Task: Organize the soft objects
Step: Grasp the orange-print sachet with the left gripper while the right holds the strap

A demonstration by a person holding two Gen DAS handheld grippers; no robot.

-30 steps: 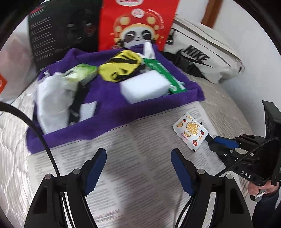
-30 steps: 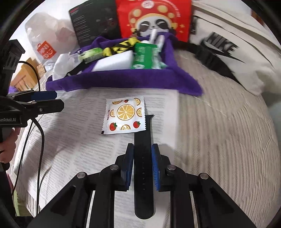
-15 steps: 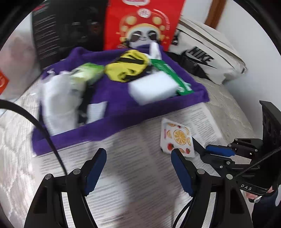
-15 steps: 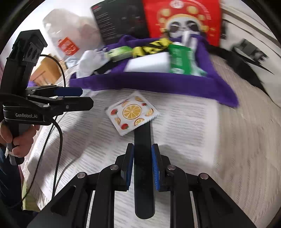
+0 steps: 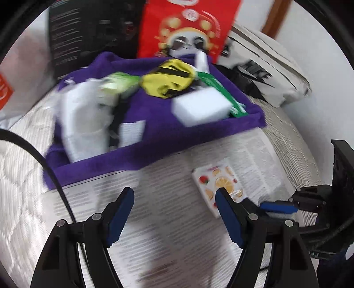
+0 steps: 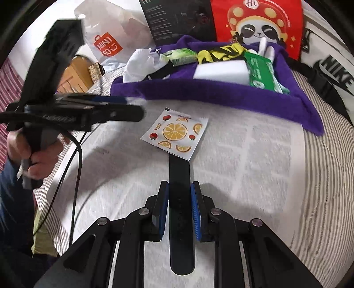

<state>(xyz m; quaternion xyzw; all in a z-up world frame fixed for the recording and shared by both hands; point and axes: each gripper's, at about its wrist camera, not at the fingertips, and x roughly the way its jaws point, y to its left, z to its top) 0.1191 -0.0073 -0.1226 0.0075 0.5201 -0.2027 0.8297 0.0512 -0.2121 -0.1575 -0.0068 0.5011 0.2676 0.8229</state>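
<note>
Newspaper (image 6: 254, 155) covers the near part of a striped bed, and the work happens on top of it. At the far left of the right wrist view a hand (image 6: 37, 159) holds the left gripper (image 5: 174, 212), whose jaws stand wide apart with nothing between them, above the printed sheet. Behind it sits a white shopping bag (image 6: 110, 37) with an orange logo.

Next comes a purple cloth (image 6: 221, 93), loaded from left to right with a crumpled white bag (image 6: 138, 64), a pale green packet (image 6: 180, 55), a yellow and black cloth (image 6: 221, 55), a white sponge block (image 6: 221, 71) and a green packet (image 6: 261, 71). A black box (image 6: 177, 20) and a red panda bag (image 6: 258, 24) stand upright behind the cloth.

In front of the cloth, on the paper, lies a small square sachet (image 6: 177, 135) printed with orange slices and strawberries. The tip of a black strap (image 6: 179, 175) reaches just under its near corner, touching it. The right gripper (image 6: 179, 206) is clamped on that strap, blue pads pressed to both edges, with the strap's other end sticking out toward the camera.

At the far right a white sports bag (image 6: 331, 73) with a black logo leans at the edge of the bed.
</note>
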